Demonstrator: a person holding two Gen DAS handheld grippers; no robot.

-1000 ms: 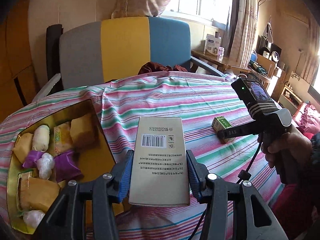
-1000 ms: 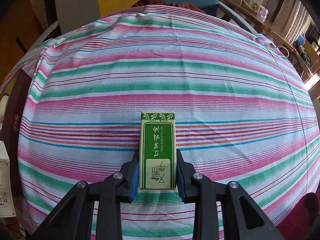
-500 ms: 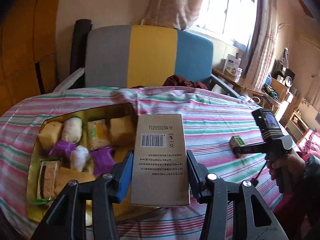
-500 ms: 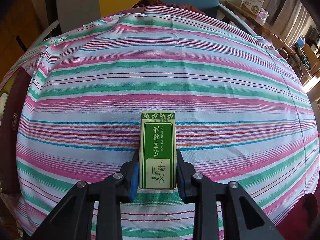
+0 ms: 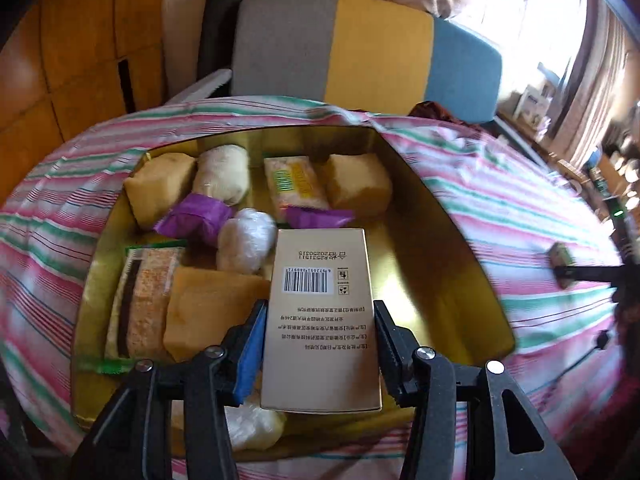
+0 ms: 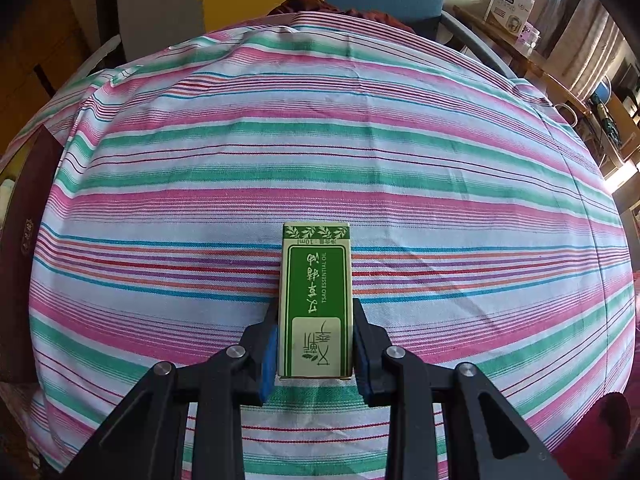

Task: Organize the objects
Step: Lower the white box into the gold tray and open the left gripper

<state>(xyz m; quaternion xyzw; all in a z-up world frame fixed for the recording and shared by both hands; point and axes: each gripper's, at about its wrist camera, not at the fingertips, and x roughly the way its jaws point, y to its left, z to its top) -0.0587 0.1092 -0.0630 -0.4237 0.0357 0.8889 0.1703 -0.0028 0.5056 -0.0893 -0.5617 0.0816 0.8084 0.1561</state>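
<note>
My left gripper [image 5: 318, 344] is shut on a tan box [image 5: 322, 312] with a barcode and holds it over the gold tin [image 5: 460, 276], above its right half. The tin holds several wrapped snacks [image 5: 240, 216]. My right gripper [image 6: 314, 344] is shut on a small green essential-oil box [image 6: 316, 300] just above the striped tablecloth [image 6: 320, 140]. In the left wrist view that green box [image 5: 561, 255] and the right gripper show blurred at the far right.
A grey, yellow and blue chair [image 5: 360, 48] stands behind the table. The tin's dark red outer side [image 6: 20, 240] shows at the left edge of the right wrist view. Shelves and clutter [image 6: 600, 100] lie to the right.
My left gripper has carried the tan box leftward, from over the cloth to over the tin. The right gripper and green box have hardly moved.
</note>
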